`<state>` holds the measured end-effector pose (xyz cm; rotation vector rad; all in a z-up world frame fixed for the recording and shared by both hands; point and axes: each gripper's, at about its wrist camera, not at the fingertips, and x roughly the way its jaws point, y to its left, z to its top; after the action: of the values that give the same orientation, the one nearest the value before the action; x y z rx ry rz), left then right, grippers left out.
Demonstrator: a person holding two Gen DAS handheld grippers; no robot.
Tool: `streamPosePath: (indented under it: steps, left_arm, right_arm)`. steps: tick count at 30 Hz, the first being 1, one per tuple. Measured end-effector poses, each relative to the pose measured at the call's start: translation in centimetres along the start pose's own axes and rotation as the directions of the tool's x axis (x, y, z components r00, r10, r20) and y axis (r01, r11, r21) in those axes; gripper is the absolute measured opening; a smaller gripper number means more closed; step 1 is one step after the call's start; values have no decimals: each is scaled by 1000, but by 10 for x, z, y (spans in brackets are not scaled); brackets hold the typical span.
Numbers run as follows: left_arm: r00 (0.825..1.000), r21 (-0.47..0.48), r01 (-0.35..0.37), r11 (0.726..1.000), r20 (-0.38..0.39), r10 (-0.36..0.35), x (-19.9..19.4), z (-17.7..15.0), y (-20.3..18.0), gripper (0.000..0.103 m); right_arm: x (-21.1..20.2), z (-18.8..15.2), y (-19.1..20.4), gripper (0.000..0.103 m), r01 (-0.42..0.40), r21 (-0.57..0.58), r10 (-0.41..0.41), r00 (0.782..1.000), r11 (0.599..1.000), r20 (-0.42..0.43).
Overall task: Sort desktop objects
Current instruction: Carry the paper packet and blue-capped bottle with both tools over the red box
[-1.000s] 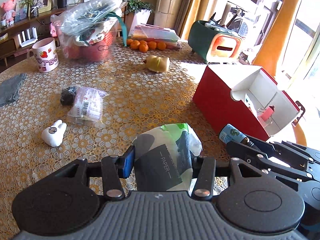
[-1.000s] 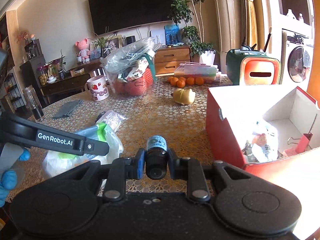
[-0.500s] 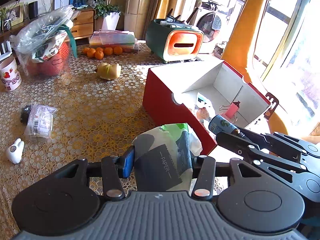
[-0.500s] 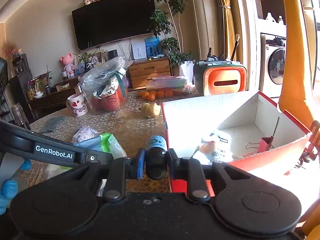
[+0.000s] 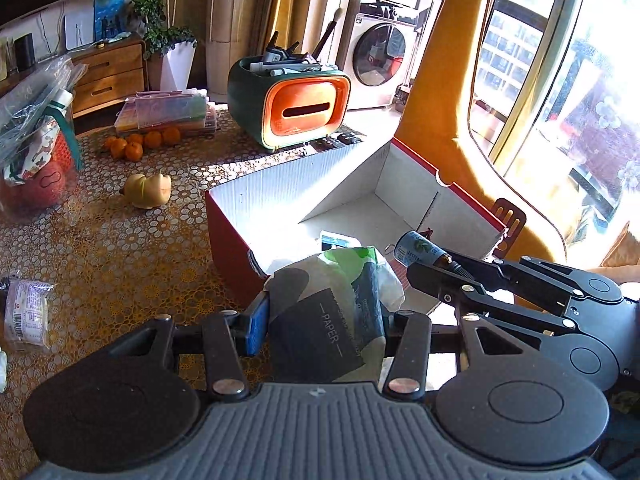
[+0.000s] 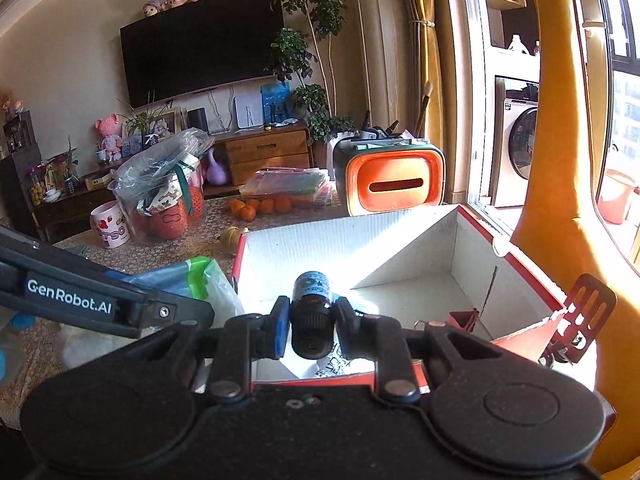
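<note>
My left gripper (image 5: pixel 322 322) is shut on a tissue pack (image 5: pixel 332 304), white, green and dark with "PAPER" on it, held at the near left rim of the red box (image 5: pixel 228 236). My right gripper (image 6: pixel 312 320) is shut on a small dark bottle (image 6: pixel 313 300) with a blue label, held over the open red box (image 6: pixel 516 264). That bottle also shows in the left wrist view (image 5: pixel 416 249), just right of the tissue pack. Inside the box lie a white packet (image 6: pixel 332 364) and a red binder clip (image 6: pixel 464 318).
On the patterned table: a yellow duck toy (image 5: pixel 148 190), several oranges (image 5: pixel 138 142), a green and orange tissue holder (image 5: pixel 298 110), a plastic bag over a red basket (image 5: pixel 34 140), a wrapped packet (image 5: pixel 26 312), a strawberry mug (image 6: pixel 110 226). A chair back (image 6: pixel 588 312) stands right of the box.
Both grippers have swung right with their loads, from over the open table to the red box. The bottle is now above the box's inside and the tissue pack at its near rim.
</note>
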<state>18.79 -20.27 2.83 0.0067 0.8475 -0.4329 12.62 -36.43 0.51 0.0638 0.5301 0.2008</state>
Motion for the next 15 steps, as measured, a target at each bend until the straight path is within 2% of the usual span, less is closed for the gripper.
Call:
streamPosePath:
  steps: [15]
  left_arm:
    - [999, 72, -11, 997, -43, 14, 65, 47, -30, 48]
  right_arm:
    - [48, 19, -61, 23, 33, 18, -31, 997, 999, -71]
